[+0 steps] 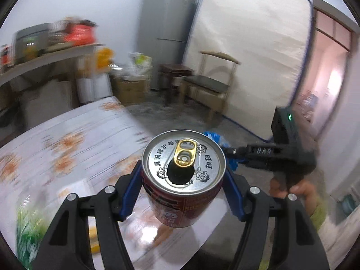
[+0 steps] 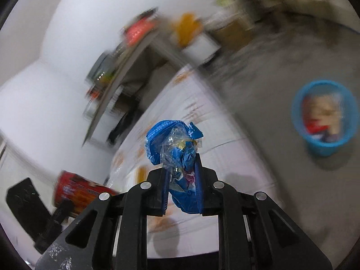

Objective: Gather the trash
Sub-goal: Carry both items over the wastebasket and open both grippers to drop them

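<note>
Left wrist view shows your left claw (image 1: 183, 191) clamped on an opened red can (image 1: 183, 175) above the desk (image 1: 67, 146), your right claw (image 2: 181, 177) pinching a blue wrapper (image 2: 173, 139): carry both to the blue bin (image 2: 324, 117), right of frame, then release.

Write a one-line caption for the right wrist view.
Right gripper clamps a crumpled blue plastic wrapper, blue wastebasket on the floor beyond.

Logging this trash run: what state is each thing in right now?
Red can: opened, upright, gripped off the table.
Blue wrapper: crumpled, pinched.
Left tongs: shut on the can.
Right tongs: shut on the wrapper.
Blue bin: on the floor, open, already holding trash.
</note>
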Available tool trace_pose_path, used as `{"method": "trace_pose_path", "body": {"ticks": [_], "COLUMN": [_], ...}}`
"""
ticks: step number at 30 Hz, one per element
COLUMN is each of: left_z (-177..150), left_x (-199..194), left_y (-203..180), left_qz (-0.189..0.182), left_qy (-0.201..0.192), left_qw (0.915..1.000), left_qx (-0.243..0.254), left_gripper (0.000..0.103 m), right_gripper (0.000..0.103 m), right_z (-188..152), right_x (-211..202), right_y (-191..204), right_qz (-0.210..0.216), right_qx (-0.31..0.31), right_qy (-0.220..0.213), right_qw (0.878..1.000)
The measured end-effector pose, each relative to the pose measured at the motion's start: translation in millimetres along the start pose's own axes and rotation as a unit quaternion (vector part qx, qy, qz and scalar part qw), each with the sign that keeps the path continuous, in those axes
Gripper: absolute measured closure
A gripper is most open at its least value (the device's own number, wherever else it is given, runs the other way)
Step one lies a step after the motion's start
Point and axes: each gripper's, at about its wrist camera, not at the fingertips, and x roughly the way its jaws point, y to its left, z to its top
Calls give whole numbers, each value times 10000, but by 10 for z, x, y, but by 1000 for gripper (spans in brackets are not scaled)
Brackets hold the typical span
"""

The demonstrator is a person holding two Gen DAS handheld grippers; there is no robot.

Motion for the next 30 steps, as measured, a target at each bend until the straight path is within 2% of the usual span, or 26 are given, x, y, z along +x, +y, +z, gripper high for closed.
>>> {"method": "trace_pose_path", "body": {"ticks": [3,5,7,10,13,14,15,16,17,18,21,27,30], "left_z": [374,552,695,830,934,962,982,1025,1042,1035,932,935,904], "left_x": [603,1039,1550,2234,2842,2995,3111,3248,3314,3370,3334,3014,2778], "left_y": [-196,-296,-449,-683,-778,-788,-779,-776,-769,-732,-646,-586,-551], "left_qz": [-630,-883,-980,-902,-968,-985,-917,-676,-553,-512,-600,-588,-625], "left_qy": [472,857,1270,1657,1924,1956,1956,1894,1834,1820,1925,1740,1643], "left_qw": [9969,9922,9870,9818,9765,9757,9763,9793,9809,9808,9763,9821,9836], "left_qx": [-68,-174,-115,199,-30,-105,-157,-248,-335,-484,-787,-428,-400], "left_gripper": [38,38,38,38,36,33,21,17,17,17,17,17,17], "right_gripper": [85,85,85,84,79,70,55,48,43,43,43,43,43], "right_z": [158,202,259,375,517,592,665,706,718,730,628,345,270], "right_x": [-237,-274,-240,-91,-4,42,88,127,175,233,298,218,115], "right_y": [-626,-952,-1350,-1779,-2081,-2143,-2259,-2336,-2402,-2495,-2688,-2755,-2736], "right_qz": [-489,-704,-908,-1174,-1287,-1366,-1506,-1578,-1629,-1782,-1881,-1969,-1991], "right_qx": [656,975,1397,1833,2120,2117,2147,2172,2153,2165,2387,2438,2433], "right_qy": [-223,-221,-144,-27,-96,-147,-215,-256,-252,-211,-95,36,0], "right_qw": [9964,9925,9859,9760,9687,9676,9647,9630,9625,9597,9526,9496,9493]}}
